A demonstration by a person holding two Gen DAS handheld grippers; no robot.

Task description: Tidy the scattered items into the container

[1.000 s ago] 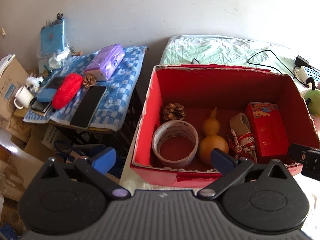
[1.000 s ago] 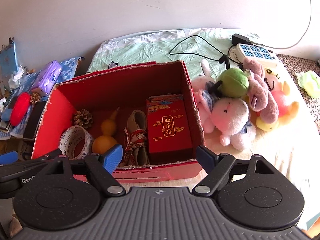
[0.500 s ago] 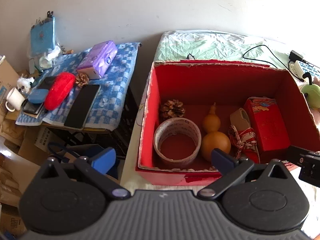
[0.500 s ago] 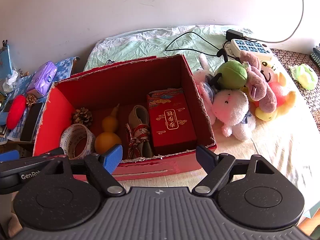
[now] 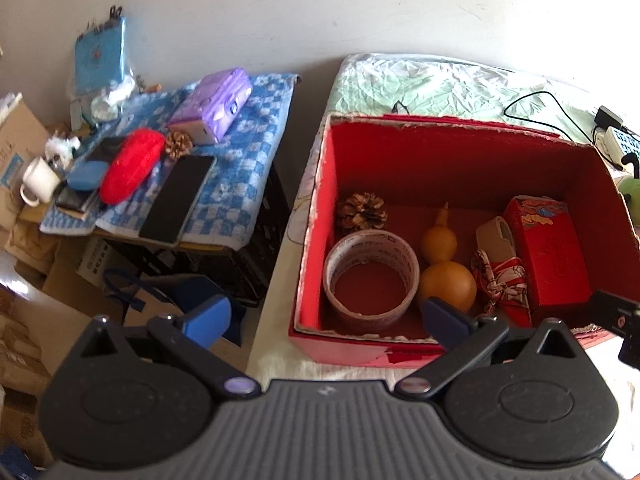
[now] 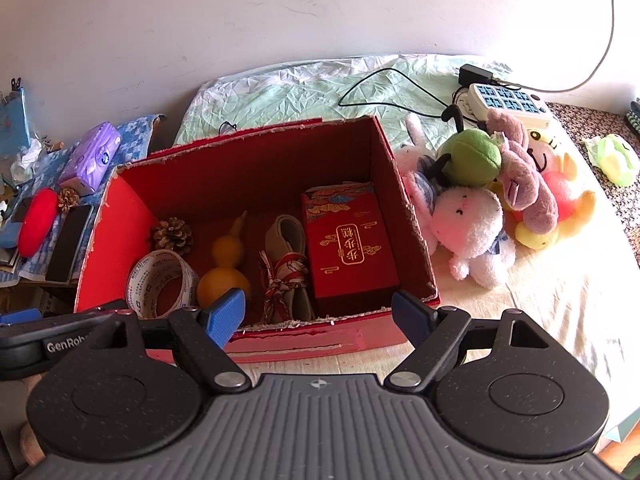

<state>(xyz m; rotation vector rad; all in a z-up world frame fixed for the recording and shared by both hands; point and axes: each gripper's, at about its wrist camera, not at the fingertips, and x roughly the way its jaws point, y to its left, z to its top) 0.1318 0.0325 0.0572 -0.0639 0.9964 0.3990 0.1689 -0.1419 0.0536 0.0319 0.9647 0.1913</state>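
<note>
An open red cardboard box (image 5: 448, 160) (image 6: 256, 172) sits on the bed. Inside lie a pinecone (image 5: 362, 210), a tape roll (image 5: 372, 270), an orange gourd (image 5: 444, 276), a folded strap with red-white ribbon (image 5: 500, 272) and a red gift box (image 6: 348, 248). My left gripper (image 5: 326, 316) is open and empty, held before the box's front left corner. My right gripper (image 6: 320, 314) is open and empty, just in front of the box's front wall.
A side table with a blue checked cloth (image 5: 240, 168) holds a purple tissue pack (image 5: 212, 106), a red case (image 5: 132, 164), a phone (image 5: 178, 198), a pinecone (image 5: 178, 144) and a mug (image 5: 38, 184). Plush toys (image 6: 492, 188) and a power strip (image 6: 508, 102) lie right of the box.
Both grippers have drawn back and risen a little from the box, so it looks smaller and farther away. Both stay open and empty.
</note>
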